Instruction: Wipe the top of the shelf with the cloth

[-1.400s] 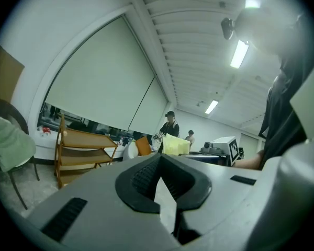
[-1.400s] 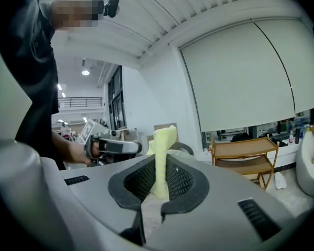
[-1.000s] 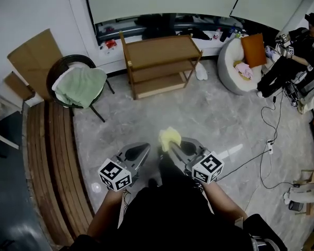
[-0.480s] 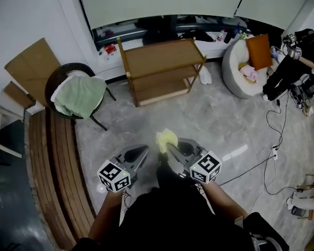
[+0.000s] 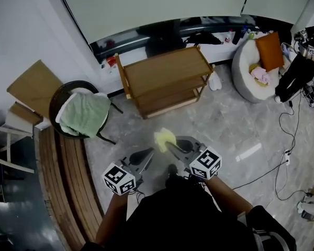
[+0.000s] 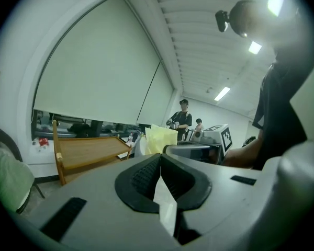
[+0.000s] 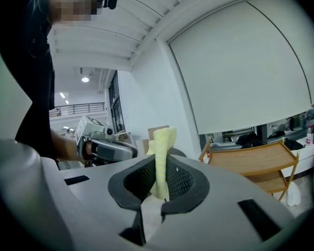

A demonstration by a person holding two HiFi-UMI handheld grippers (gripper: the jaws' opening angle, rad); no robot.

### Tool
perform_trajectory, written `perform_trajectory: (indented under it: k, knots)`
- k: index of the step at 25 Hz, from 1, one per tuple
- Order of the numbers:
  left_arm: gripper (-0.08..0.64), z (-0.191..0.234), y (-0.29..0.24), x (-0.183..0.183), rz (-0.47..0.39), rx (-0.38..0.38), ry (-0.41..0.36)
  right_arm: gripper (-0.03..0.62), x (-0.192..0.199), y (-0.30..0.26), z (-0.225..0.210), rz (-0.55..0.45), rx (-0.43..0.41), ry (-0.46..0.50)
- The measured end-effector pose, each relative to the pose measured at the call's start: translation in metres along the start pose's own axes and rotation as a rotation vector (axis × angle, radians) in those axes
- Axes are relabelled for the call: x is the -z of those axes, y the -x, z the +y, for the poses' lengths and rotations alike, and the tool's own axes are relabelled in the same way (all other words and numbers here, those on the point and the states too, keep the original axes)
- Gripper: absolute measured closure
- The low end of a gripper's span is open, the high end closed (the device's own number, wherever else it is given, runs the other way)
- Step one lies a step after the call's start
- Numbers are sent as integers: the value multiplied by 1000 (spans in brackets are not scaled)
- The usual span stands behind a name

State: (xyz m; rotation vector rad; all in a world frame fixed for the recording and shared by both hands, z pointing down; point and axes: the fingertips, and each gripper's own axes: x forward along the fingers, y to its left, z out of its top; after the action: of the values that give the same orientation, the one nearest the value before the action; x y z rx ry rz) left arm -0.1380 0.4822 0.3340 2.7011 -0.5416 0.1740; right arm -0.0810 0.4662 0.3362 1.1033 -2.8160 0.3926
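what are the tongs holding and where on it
Right tongs pinch the yellow cloth by one end; left tongs are shut on nothing.

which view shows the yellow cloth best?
Right gripper view: the yellow cloth stands upright, pinched between the jaws of the right gripper. Head view shows only a small yellow patch at that gripper's tip. Left gripper view shows it small and farther off.

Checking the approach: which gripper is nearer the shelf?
Right. The right gripper, shut on the cloth, is in front of the shelf, with floor between them. The left gripper is farther back and to the left.
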Motion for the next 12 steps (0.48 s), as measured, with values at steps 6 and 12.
perform_trajectory:
  k: [6,12]
  knots:
    - [549,51,-27,-21,-17,-96,53,551,-9,-35,-48,16,-33,4]
    - [549,106,-43,-29,-20,-134,90,551,-16,-73,-78,32,-41,0]
